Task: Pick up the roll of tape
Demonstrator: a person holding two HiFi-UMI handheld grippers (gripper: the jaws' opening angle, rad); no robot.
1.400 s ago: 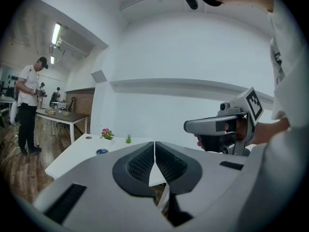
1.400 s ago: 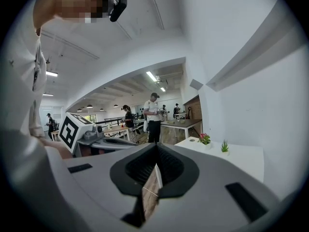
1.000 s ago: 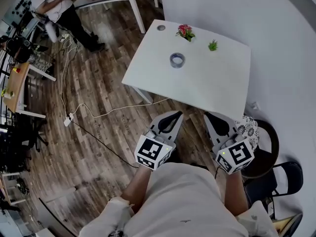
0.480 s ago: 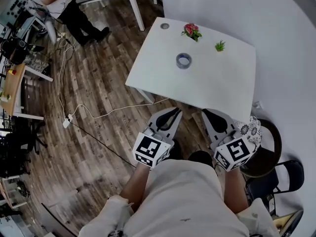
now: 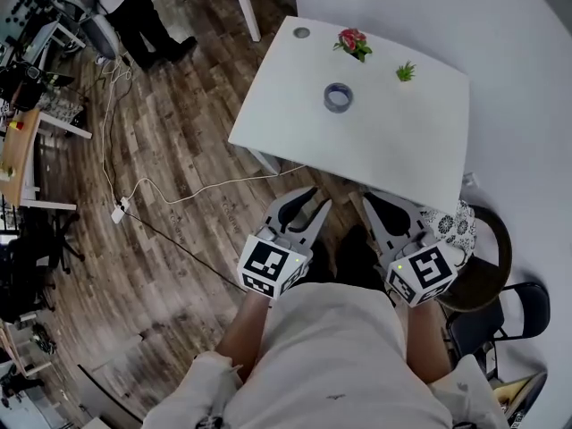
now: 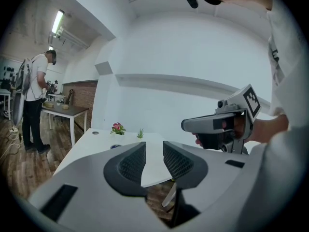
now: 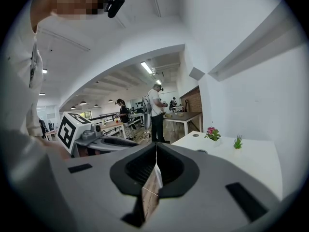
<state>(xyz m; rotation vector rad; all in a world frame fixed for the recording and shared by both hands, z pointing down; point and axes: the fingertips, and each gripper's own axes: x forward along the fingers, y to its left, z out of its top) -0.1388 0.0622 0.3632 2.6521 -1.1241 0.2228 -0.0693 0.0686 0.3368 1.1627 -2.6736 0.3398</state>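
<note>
Approach stage: the roll of tape lies untouched on the table, well beyond both grippers. Left gripper, short of the table's near edge, has just spread its jaws, nothing between them; right gripper is pressed together, empty. Reach and grasp remain.

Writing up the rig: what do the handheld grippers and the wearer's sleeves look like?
The left gripper and right gripper are light grey shells with black ribbed jaws; each carries a white cube with black square markers. The pale shirt leaves the forearms bare. The left jaws have just been opening, empty.
</note>
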